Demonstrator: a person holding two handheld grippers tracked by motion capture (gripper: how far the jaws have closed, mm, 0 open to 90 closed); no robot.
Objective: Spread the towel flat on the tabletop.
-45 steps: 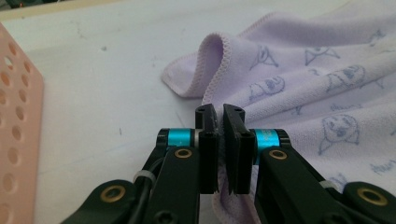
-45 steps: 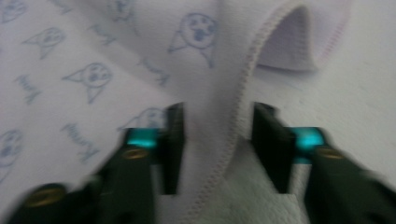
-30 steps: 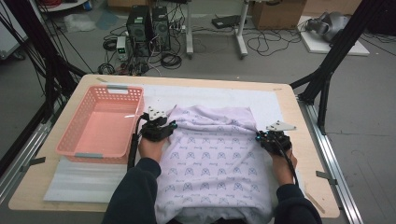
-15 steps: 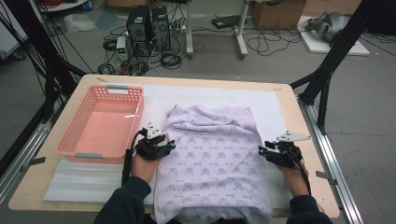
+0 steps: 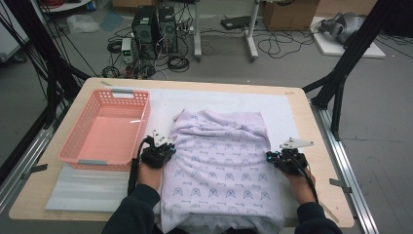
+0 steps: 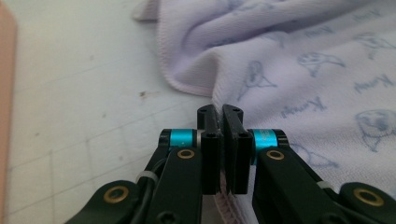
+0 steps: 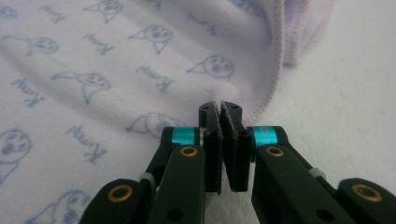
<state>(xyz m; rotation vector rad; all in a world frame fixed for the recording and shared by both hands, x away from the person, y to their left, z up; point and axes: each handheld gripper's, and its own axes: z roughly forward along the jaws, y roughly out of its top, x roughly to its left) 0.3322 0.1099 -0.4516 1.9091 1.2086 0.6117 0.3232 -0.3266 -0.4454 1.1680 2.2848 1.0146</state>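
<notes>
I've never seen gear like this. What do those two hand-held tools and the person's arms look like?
Each tool, left and right, is black with two flat black jaws, turquoise rings and brass-coloured rivets. A grey three-cornered plate tops the right one, and black cables trail back. The person wears dark sleeves.

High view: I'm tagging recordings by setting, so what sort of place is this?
Probably a lab or workshop: a wooden table on a metal frame, computer towers with tangled cables on the floor, and cardboard boxes behind.

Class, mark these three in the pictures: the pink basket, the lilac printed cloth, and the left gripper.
pink basket (image 5: 78,158), high view, on its near rim.
lilac printed cloth (image 5: 221,161), high view, on its flat middle.
left gripper (image 6: 223,112), left gripper view, at the shut jaw tips pinching the cloth's hem.
</notes>
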